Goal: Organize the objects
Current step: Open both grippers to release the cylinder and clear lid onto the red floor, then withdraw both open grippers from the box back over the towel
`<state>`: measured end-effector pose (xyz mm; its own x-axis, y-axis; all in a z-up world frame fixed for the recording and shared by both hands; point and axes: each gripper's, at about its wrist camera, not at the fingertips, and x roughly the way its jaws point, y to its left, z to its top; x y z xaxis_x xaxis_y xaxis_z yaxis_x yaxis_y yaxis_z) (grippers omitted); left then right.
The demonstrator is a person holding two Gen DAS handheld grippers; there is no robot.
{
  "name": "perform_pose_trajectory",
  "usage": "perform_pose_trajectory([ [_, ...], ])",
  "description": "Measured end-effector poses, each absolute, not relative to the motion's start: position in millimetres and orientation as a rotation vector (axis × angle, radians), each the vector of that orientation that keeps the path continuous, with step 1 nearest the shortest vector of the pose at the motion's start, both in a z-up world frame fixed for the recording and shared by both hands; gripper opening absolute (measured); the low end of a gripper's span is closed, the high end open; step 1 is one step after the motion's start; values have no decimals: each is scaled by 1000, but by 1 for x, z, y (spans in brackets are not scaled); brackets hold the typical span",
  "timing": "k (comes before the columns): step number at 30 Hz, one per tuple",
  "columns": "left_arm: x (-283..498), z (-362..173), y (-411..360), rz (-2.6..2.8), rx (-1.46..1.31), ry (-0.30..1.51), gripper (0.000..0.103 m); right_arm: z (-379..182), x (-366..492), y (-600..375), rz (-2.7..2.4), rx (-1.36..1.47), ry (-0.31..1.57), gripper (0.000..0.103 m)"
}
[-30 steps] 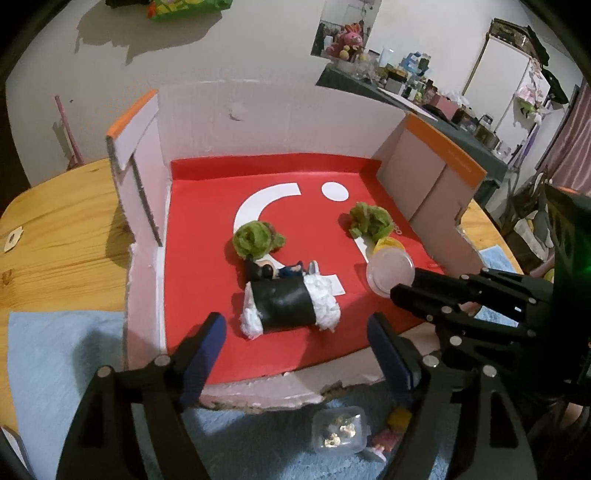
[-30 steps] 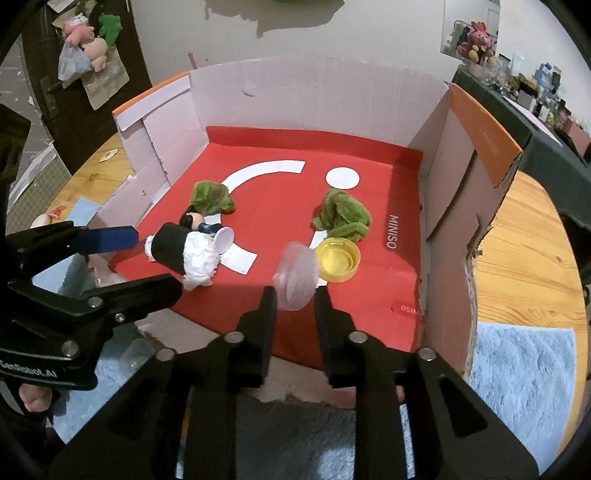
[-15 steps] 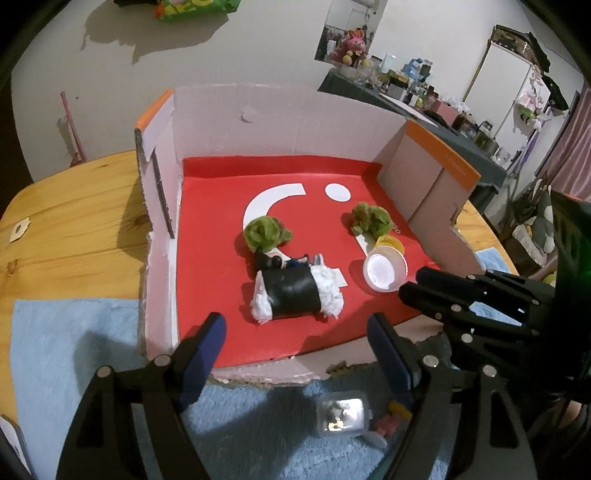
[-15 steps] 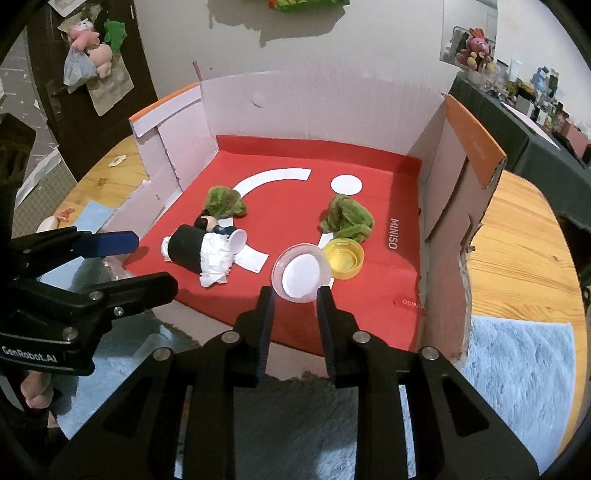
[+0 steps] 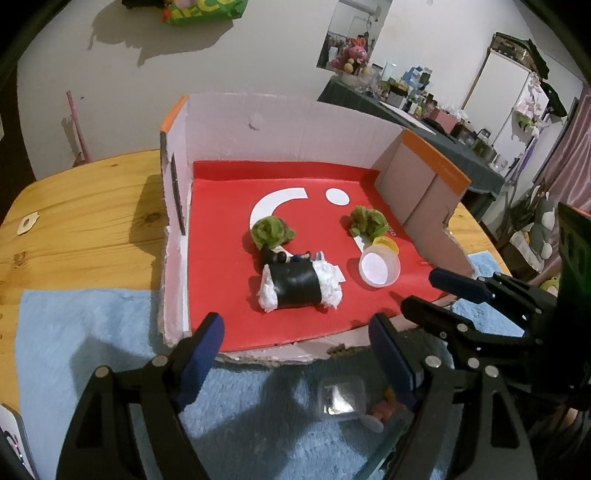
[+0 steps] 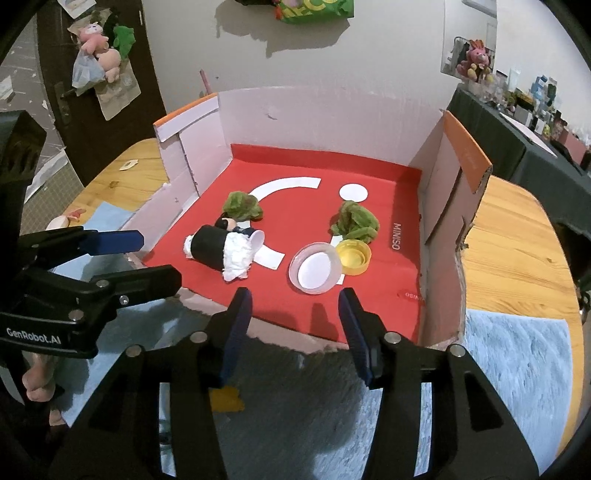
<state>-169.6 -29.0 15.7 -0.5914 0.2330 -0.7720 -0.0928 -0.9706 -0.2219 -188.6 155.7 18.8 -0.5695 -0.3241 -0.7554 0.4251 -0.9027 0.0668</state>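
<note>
A shallow cardboard box with pale walls, orange-edged flaps and a red floor printed with a white arc and dot sits on a wooden table; its near wall is torn low. On the red floor, near the front right, lies a clear plastic lid, rim up, touching a yellow bottle cap just behind it. Behind the cap rests a crumpled green plush piece; a second green plush piece lies to the left. In front of that one a black cylinder stuffed with white tissue lies on its side, with a small dark-haired figurine wedged between it and the plush.

The right gripper hovers above the torn front edge, its blue-padded jaws opening; nothing is between them, and the clear lid lies free just beyond the fingertips. The left gripper hangs over the front edge farther left, jaws wide and empty, aimed toward the black cylinder.

Outside the box, on a light blue towel covering the near table, stands a small clear plastic container beside small coloured bits too blurred to identify, partly hidden by the left gripper's right finger. A green bag hangs on the wall behind.
</note>
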Motion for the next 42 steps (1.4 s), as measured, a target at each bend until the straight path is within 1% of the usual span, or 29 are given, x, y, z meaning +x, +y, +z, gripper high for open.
perform_pose_trajectory([
  [4,-164,19,-28,2645,-1299,-233,86,22,-182,155,-2463,1131,179,53],
  [7,-160,21,-29,2650,-1289,-235,88,26,-175,155,-2467,1115,179,54],
  [10,-158,21,-28,2654,-1284,-240,90,29,-170,155,-2473,1101,178,63],
  [11,-157,21,-29,2655,-1284,-242,90,30,-167,155,-2475,1095,179,65],
  [14,-155,21,-30,2657,-1283,-250,91,32,-161,156,-2479,1085,181,65],
  [18,-151,22,-31,2667,-1280,-255,97,33,-154,156,-2482,1077,187,68],
  [21,-148,23,-31,2672,-1277,-258,98,34,-150,157,-2483,1073,187,69],
  [25,-145,24,-30,2672,-1277,-251,102,34,-145,158,-2486,1067,186,74],
  [28,-142,24,-29,2673,-1277,-249,102,34,-141,158,-2488,1065,186,75],
  [32,-138,25,-30,2680,-1281,-244,103,34,-139,159,-2487,1066,190,79],
  [42,-126,23,-30,2679,-1287,-250,103,34,-122,162,-2492,1062,181,79],
])
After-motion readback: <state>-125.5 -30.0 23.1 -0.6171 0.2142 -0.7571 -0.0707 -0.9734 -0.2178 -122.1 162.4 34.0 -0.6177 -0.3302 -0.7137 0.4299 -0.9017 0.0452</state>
